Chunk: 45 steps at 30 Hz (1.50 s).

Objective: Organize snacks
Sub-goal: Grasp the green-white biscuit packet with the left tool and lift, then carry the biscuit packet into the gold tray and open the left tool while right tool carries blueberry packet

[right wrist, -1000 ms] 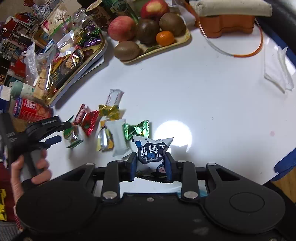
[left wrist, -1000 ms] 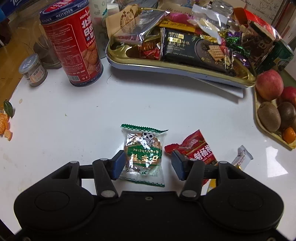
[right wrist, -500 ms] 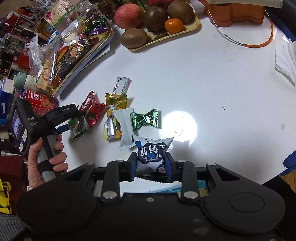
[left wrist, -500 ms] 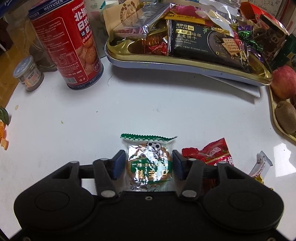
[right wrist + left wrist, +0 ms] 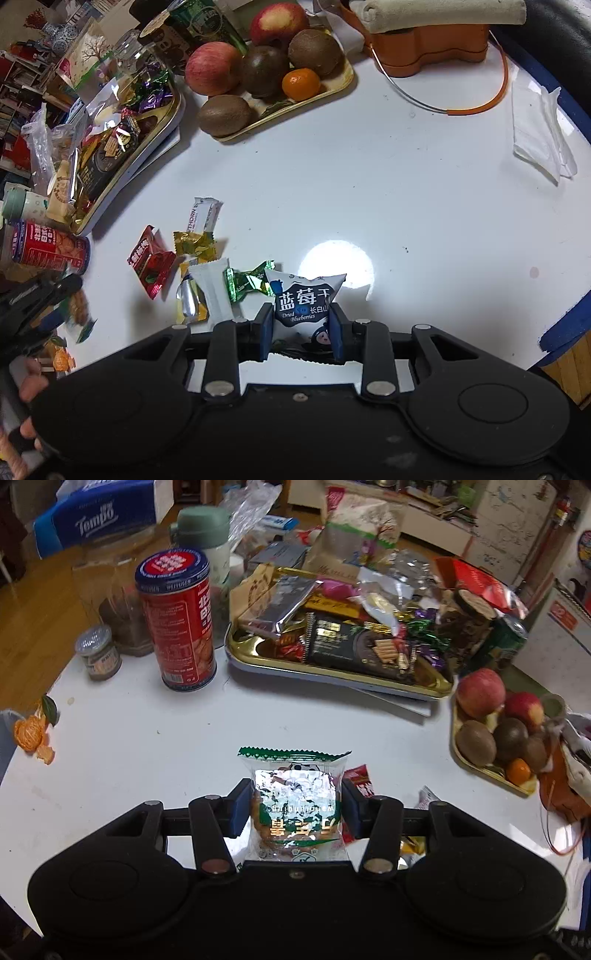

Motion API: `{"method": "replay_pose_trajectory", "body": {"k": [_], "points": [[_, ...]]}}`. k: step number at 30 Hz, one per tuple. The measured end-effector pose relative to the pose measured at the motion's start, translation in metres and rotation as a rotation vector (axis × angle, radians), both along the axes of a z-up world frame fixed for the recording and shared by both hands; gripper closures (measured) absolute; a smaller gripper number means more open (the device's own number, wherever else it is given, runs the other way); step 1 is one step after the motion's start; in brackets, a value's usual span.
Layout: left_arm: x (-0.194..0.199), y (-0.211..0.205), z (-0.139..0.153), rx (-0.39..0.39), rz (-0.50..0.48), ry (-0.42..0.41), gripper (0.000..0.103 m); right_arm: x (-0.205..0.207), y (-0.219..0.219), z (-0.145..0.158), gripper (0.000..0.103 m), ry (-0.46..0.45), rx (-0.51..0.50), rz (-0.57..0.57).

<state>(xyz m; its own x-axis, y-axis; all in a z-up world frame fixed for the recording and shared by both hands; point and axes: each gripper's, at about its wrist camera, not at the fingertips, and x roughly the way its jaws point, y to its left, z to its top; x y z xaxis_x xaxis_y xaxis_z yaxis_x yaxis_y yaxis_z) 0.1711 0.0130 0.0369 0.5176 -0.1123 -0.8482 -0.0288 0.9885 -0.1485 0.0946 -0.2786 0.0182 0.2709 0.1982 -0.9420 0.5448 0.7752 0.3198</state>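
Left gripper (image 5: 295,808) jaws clamped on cookie packet (image 5: 295,801), right gripper (image 5: 301,321) jaws on blueberry packet (image 5: 303,302).

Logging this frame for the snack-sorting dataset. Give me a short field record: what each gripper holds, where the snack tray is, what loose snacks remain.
left gripper: shut on the green-edged biscuit packet, apparently lifted off the table
right gripper: shut on the dried blueberries packet
gold tray: far side of the white table, piled with wrapped snacks
loose snacks: red packet, yellow candy, white bar, white packet, green candy
beside tray: red biscuit tin, fruit tray
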Motion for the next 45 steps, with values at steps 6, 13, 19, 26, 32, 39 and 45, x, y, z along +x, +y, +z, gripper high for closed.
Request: {"method": "replay_pose_trajectory", "body": {"k": [6,13,19,26,32,39,45], "points": [[-0.055,-0.019,0.008,-0.017,-0.161,-0.024,0.047,0.001,-0.003,-0.007,0.071,0.011,-0.049,-0.013],[-0.136,-0.027,0.002,-0.01,-0.336,-0.009,0.047,-0.001,-0.004,-0.01,0.071,0.011,-0.082,-0.006],[-0.19,-0.03,-0.003,-0.027,-0.433,0.042,0.047,-0.005,-0.006,-0.004,0.071,-0.021,-0.112,0.008],[-0.205,-0.02,0.008,-0.072,-0.412,-0.001,0.046,-0.024,-0.008,0.018,0.071,-0.149,-0.104,0.029],[-0.193,0.0,0.018,-0.081,-0.316,-0.063,0.045,-0.064,-0.01,0.039,0.071,-0.289,-0.052,0.018],[-0.18,0.011,-0.012,0.131,-0.155,-0.083,0.042,-0.117,-0.003,0.043,0.071,-0.361,-0.034,0.035],[-0.183,0.001,-0.032,0.187,-0.21,-0.006,0.042,-0.162,0.022,0.027,0.071,-0.325,-0.019,0.088]]}}
